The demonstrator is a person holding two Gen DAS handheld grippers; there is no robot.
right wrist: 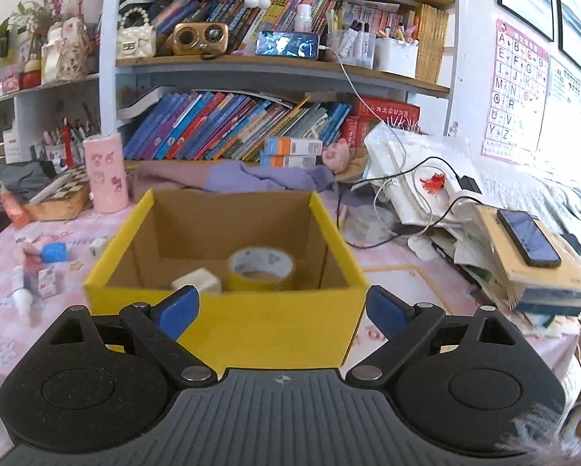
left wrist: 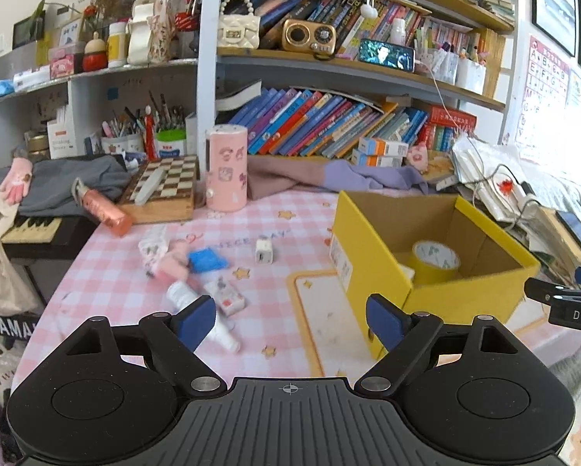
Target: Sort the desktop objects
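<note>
A yellow cardboard box (left wrist: 372,268) stands on the pink checked tablecloth; it also shows in the right wrist view (right wrist: 228,326). Inside lie a roll of yellow tape (right wrist: 260,268) and a small white box (right wrist: 197,280); the tape also shows in the left wrist view (left wrist: 436,261). Left of the box lie loose items: a white charger plug (left wrist: 264,251), a blue object (left wrist: 207,260), a pink item (left wrist: 172,264), a white tube (left wrist: 201,312) and a small patterned box (left wrist: 226,295). My left gripper (left wrist: 290,320) is open and empty above the cloth. My right gripper (right wrist: 280,308) is open and empty just before the box.
A pink cylinder (left wrist: 226,167), a chessboard (left wrist: 164,188) and a rose-coloured bottle (left wrist: 104,209) stand at the back left. A stack of papers with cables (right wrist: 418,194) and a phone on books (right wrist: 527,237) lie right of the box. Bookshelves rise behind.
</note>
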